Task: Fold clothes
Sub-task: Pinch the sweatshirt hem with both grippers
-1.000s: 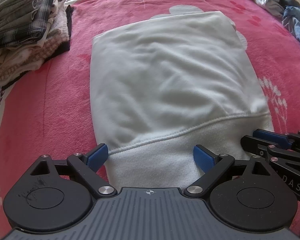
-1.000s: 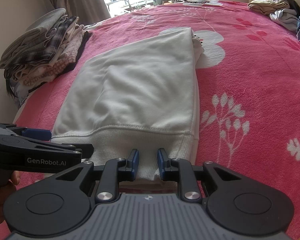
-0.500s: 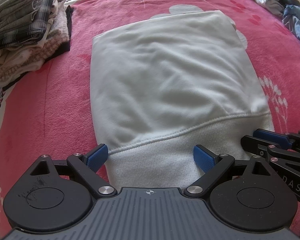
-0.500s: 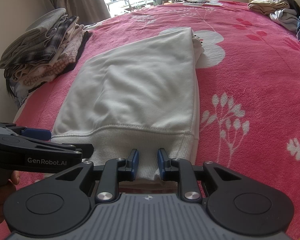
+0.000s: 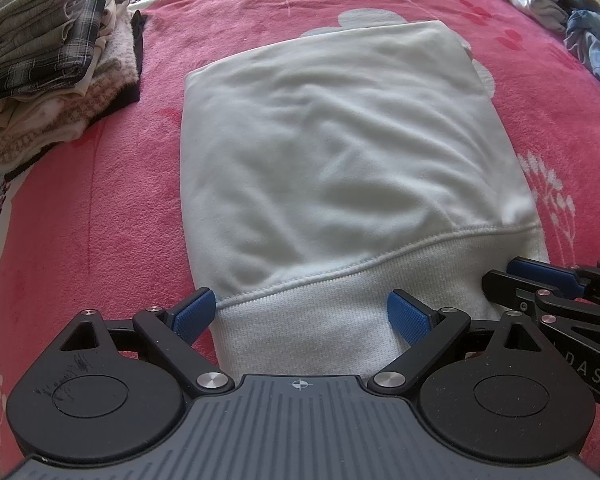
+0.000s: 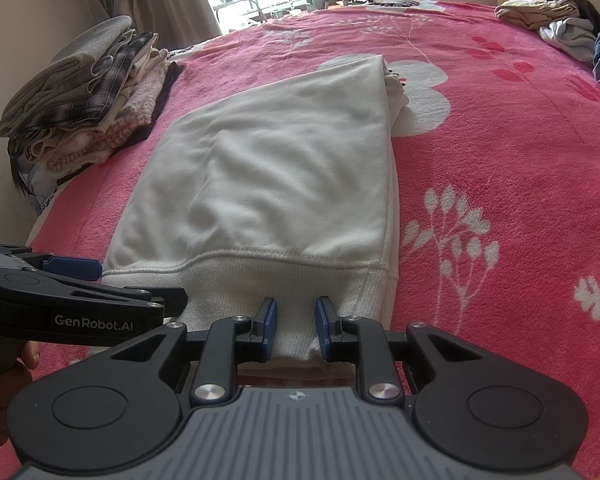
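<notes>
Right gripper [image 6: 296, 330]: jaws narrowed onto the ribbed hem of the white sweatshirt [image 6: 276, 184]. A bunched tuck of hem sits between the blue pads, which look pressed on it. Reading: clamped on the hem, near its right corner.

Left gripper [image 5: 300, 314]: jaws wide apart, straddling the same hem near its left corner. The pads flank the cloth and do not pinch it.

Sweatshirt lies flat on the pink floral blanket [image 6: 500, 152], already narrowed to a long rectangle, hem nearest the grippers and the far end toward the window.

Step in hand, as judged: gripping the hem at both corners for the lengthwise fold. One corner is taken, the other not yet.

Next move calls for: the left jaws to close on the hem, gathering all layers; then both ends lifted evenly and carried toward the far edge, so that the hem lands square.

View differences:
- The right wrist view shows a hand [image 6: 4, 384] on the left gripper's handle, extra cloth poking out at the sweatshirt's far right corner, and the window behind.
- The left wrist view shows the full spread of the left jaws and the sweatshirt's left edge.
- Both show the stack of folded clothes [image 5: 48, 60] at left and the loose garments [image 6: 572, 32] at far right.
</notes>
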Available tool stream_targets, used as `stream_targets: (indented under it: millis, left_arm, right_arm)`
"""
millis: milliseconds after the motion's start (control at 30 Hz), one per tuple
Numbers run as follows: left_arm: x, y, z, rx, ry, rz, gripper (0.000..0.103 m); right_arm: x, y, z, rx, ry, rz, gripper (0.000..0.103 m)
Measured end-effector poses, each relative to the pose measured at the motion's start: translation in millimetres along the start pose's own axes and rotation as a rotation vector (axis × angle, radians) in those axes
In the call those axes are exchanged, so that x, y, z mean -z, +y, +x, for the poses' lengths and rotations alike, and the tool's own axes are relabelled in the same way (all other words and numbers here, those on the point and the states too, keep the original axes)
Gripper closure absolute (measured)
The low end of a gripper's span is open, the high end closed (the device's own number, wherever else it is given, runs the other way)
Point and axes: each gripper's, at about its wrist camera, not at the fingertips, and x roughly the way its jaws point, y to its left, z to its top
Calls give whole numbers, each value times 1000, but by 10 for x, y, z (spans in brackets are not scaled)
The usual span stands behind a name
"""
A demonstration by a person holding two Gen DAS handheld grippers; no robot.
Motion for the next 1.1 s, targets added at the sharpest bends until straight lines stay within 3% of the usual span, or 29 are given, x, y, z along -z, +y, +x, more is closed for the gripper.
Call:
stream_targets:
  millis: [200,233,333,500,667,867,1100]
  left_arm:
    - [11,36,-32,21,-27,13,9]
    - [13,60,-58,31,-47,19,9]
    - [25,182,-182,64,-137,37,9]
    - [-42,573,-268,108,-260,26,7]
    - [-229,929,25,205,-219,-38,14]
    - [-216,1234,325,418,-185,-222,23]
    - [-282,1234,591,563,-180,-254,24]
  right_arm:
    - [2,-10,8,-6,0,5,80]
    - [-1,-18,5,-13,1,10,80]
    - [-28,-83,-29,-68,5,41,66]
    - [-176,-150,-267,-92,-75,13,60]
    - [-522,-580,-261,-153,-123,114,53]
    - [-801,-1218,265,-310,-56,379,51]
    - [-788,-1591,871,-492,12,574,42]
